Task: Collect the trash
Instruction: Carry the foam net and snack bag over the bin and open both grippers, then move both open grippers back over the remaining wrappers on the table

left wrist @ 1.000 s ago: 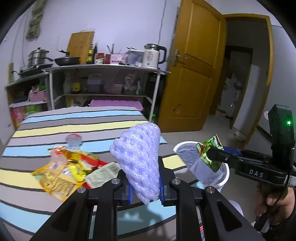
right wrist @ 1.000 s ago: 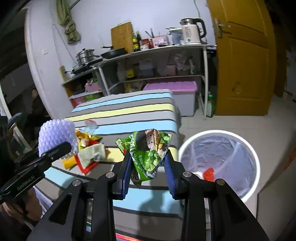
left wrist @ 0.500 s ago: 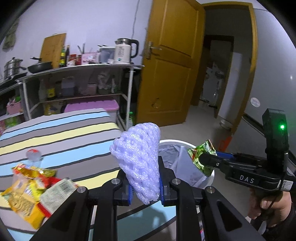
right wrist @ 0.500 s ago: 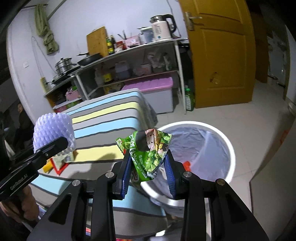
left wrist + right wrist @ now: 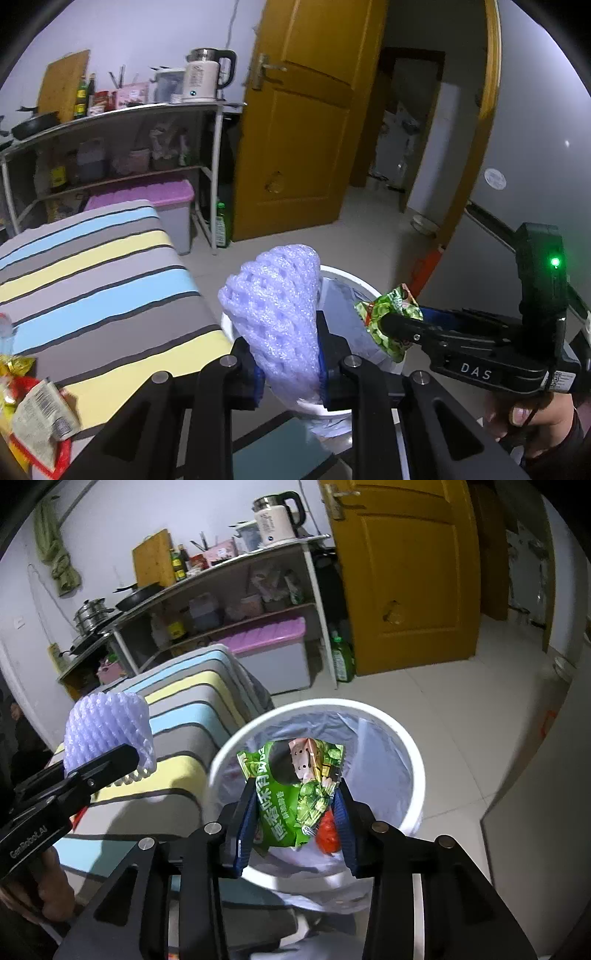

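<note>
My left gripper (image 5: 286, 350) is shut on a pale purple foam fruit net (image 5: 273, 314), held upright just before the near rim of the white lined trash bin (image 5: 354, 284). My right gripper (image 5: 295, 812) hangs over the bin's (image 5: 406, 753) mouth with a crumpled green snack wrapper (image 5: 291, 790) between its blue pads. Its jaws are opening and the wrapper still spans both pads. In the left wrist view the wrapper (image 5: 391, 314) sticks up from the right gripper's (image 5: 388, 325) tip. The right wrist view shows the foam net (image 5: 103, 727) above the table's edge.
The striped table (image 5: 92, 288) lies left of the bin, with several wrappers (image 5: 33, 417) at its near left. A red scrap (image 5: 328, 834) lies in the bin. Behind stand a metal shelf rack (image 5: 110, 147), a purple-lidded box (image 5: 147, 192), a green bottle (image 5: 221, 225) and a yellow door (image 5: 306, 129).
Both grippers swung right from over the table to the bin. The right gripper's pads now stand wider apart, and the green wrapper has spread out between them.
</note>
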